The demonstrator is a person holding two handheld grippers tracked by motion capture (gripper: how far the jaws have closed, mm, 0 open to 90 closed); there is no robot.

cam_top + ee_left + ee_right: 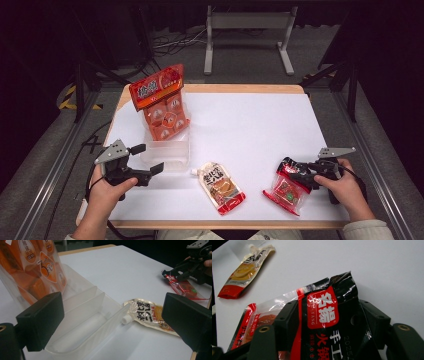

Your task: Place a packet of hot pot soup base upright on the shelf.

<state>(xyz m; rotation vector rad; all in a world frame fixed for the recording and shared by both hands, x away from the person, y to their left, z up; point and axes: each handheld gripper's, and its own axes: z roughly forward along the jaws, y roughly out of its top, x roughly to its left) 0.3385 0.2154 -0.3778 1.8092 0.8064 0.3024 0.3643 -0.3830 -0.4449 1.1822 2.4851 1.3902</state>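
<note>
Gripping red-black packet (322, 322) w/ right claw (300, 173); left claw (146, 160) wide open, empty

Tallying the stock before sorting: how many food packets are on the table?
3. An orange packet stands in the clear bin, a spouted pouch lies at the front centre, and a red-and-black packet sits between the right tool's jaws.

The left hand (106, 192) comes in from six o'clock at the table's near left and holds the left gripper (148, 158) level, its jaws spread wide and pointing toward three o'clock. The right hand (342, 187) holds the right gripper (296, 173) pointing toward nine o'clock; its jaws stand either side of a packet, seemingly pressing it, though that is hard to tell.
</note>
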